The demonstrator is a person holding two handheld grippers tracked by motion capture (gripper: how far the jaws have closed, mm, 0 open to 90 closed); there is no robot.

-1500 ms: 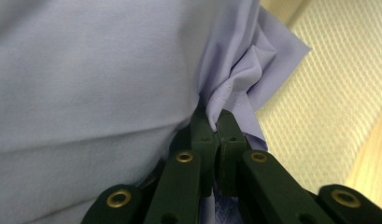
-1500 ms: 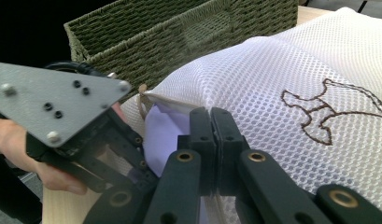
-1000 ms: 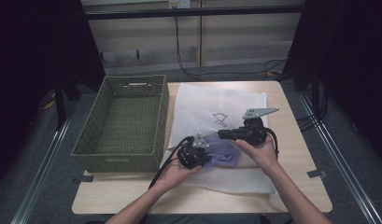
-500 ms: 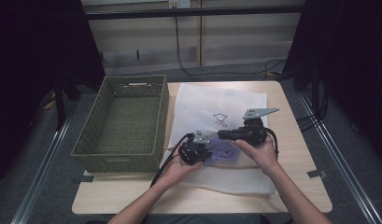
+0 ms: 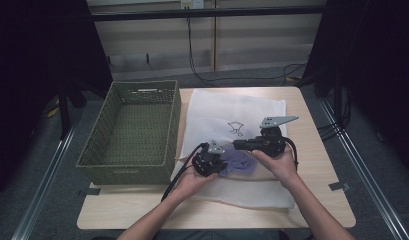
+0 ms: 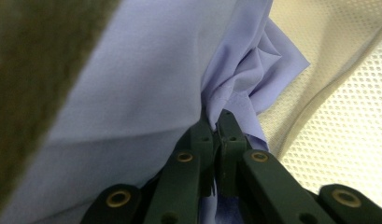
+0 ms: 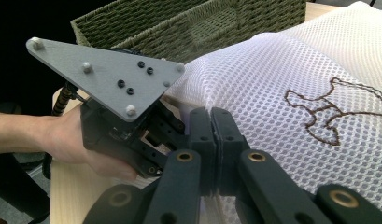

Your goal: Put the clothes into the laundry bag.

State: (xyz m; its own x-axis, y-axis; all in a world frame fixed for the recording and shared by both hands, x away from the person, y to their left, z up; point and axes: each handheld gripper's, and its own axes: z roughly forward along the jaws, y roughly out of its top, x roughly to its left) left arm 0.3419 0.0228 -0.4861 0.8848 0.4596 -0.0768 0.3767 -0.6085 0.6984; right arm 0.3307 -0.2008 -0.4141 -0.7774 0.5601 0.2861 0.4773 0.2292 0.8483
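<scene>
in the high view we hold the left gripper [image 5: 215,161] and the right gripper [image 5: 240,145] close together over a white mesh bag [image 5: 227,107] that lies flat on the table [image 5: 319,170], and a bunched lilac cloth [image 5: 238,163] sits just between and below the two tips. in the left gripper view our jaws are pressed together and they pinch a fold of the lilac cloth [image 6: 146,84]; the cloth rises from the tips and spreads upward and to the left of them, while the mesh bag [image 6: 338,116] lies to the right of the fingers, behind the cloth. in the right gripper view our jaws are also clenched, with no gap to see between them, and their tips rest at the edge of the mesh bag [image 7: 272,79]; it looks like they pinch the mesh there, but the exact contact is hidden by the jaws themselves. the bag stretches from these tips upward and to the right, with a dark stitched drawing [image 7: 328,112] on it to the right of the fingers. to the left of the fingers we see the other gripper with its grey plate [image 7: 104,74], held in our left hand [image 7: 72,140]. beyond the tips, farther away, stands a green woven basket [image 7: 188,23], which in the high view is just beside the left edge of the bag [image 5: 137,130].
</scene>
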